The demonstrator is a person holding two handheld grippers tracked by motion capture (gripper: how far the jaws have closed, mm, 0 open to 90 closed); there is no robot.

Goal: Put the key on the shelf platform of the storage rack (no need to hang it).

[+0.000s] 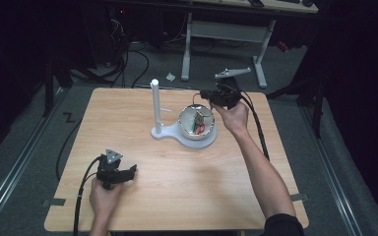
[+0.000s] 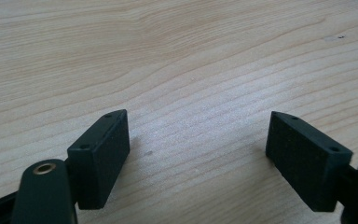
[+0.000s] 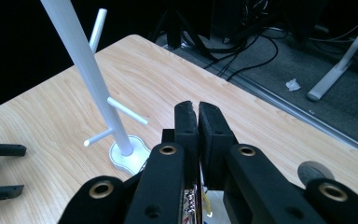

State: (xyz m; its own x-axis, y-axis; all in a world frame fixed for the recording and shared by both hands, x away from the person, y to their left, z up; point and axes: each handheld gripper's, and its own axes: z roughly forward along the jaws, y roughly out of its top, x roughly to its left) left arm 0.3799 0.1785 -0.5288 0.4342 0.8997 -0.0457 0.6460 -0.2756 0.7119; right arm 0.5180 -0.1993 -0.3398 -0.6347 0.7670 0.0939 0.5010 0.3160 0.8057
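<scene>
Your left gripper [image 1: 128, 172]: jaws spread wide, empty, low over the bare wooden table [image 1: 177, 187]. Your right gripper [image 1: 207, 95]: jaws pressed together just above the white bowl [image 1: 197, 129] of coloured items beside the white peg stand [image 1: 155, 105]; any grasp there cannot be told.

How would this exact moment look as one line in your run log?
left gripper: open, low over table | right gripper: shut, above white bowl | bowl: holds coloured bits, beside white post
</scene>
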